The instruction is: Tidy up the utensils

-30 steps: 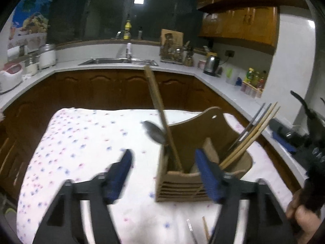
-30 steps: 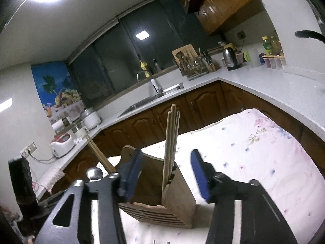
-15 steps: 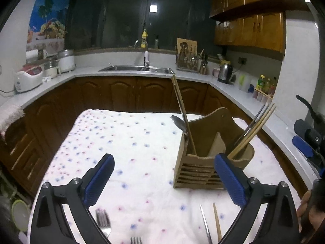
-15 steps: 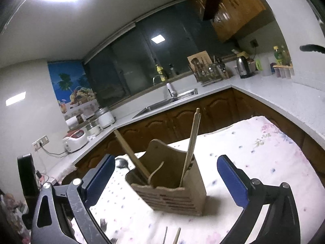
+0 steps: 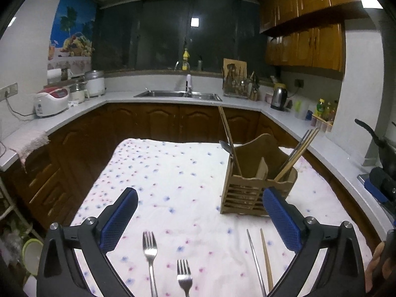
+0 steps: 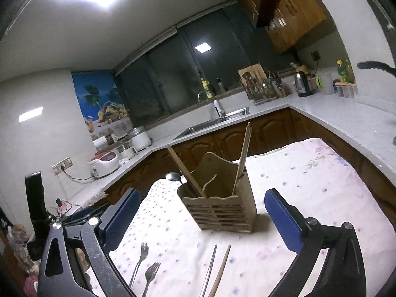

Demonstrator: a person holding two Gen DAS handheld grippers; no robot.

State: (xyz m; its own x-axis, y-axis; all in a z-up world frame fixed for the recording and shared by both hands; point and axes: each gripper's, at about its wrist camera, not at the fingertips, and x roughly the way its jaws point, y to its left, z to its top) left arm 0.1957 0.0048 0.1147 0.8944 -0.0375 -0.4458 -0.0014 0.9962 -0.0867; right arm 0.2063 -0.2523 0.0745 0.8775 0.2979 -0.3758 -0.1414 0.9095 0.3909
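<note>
A wooden utensil holder (image 5: pixel 257 185) (image 6: pixel 220 203) stands on the floral tablecloth (image 5: pixel 173 173). It holds a wooden-handled utensil, a spoon (image 5: pixel 225 146) and chopsticks (image 5: pixel 297 156). Two forks (image 5: pixel 149 250) (image 5: pixel 184 277) lie near the front edge, also in the right wrist view (image 6: pixel 139 259). A metal chopstick (image 5: pixel 256 259) and a wooden chopstick (image 5: pixel 266 259) lie beside them. My left gripper (image 5: pixel 200 215) is open and empty, above the forks. My right gripper (image 6: pixel 201 215) is open and empty, short of the holder.
Brown cabinets and a white counter (image 5: pixel 123 96) wrap around the table, with a sink (image 5: pixel 178 94), rice cookers (image 5: pixel 50 100), a kettle (image 5: pixel 278 97) and a utensil rack (image 5: pixel 235 84). The table edges drop off left and right.
Both grippers have opened wide and pulled back from the holder. The forks and loose chopsticks on the cloth have come into view.
</note>
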